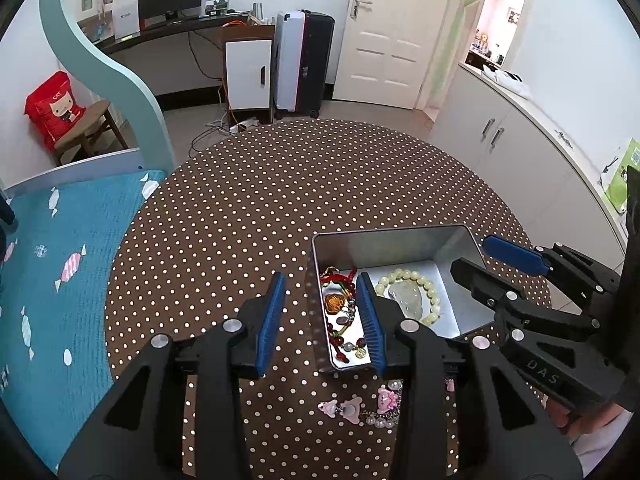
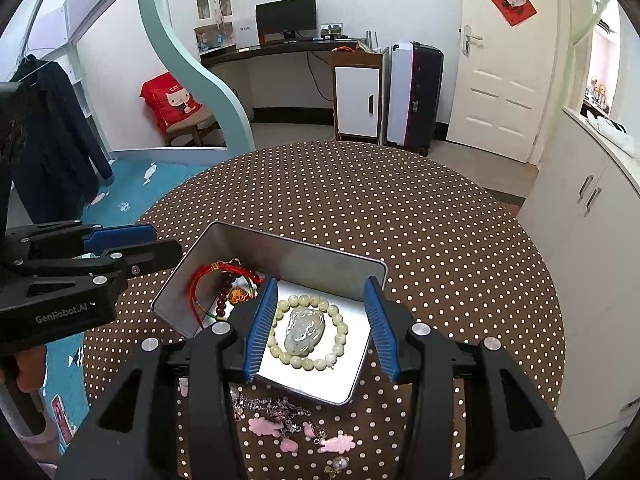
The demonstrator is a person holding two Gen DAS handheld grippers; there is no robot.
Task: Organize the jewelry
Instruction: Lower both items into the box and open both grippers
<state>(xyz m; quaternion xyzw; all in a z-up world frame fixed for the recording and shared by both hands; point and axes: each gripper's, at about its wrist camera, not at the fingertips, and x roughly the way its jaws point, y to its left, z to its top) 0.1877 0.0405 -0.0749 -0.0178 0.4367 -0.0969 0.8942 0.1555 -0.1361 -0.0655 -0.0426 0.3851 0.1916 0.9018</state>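
Note:
A silver tin box sits on the polka-dot table. Inside it lie a pale bead bracelet around a jade pendant, and red cord and dark bead bracelets. A pink charm bracelet lies on the table in front of the box. My left gripper is open and empty, straddling the box's left wall. My right gripper is open and empty above the pale bracelet; it also shows in the left wrist view.
The round brown table has a bed with a blue cover on its left and white cabinets on its right. A desk, a suitcase and a door stand at the back.

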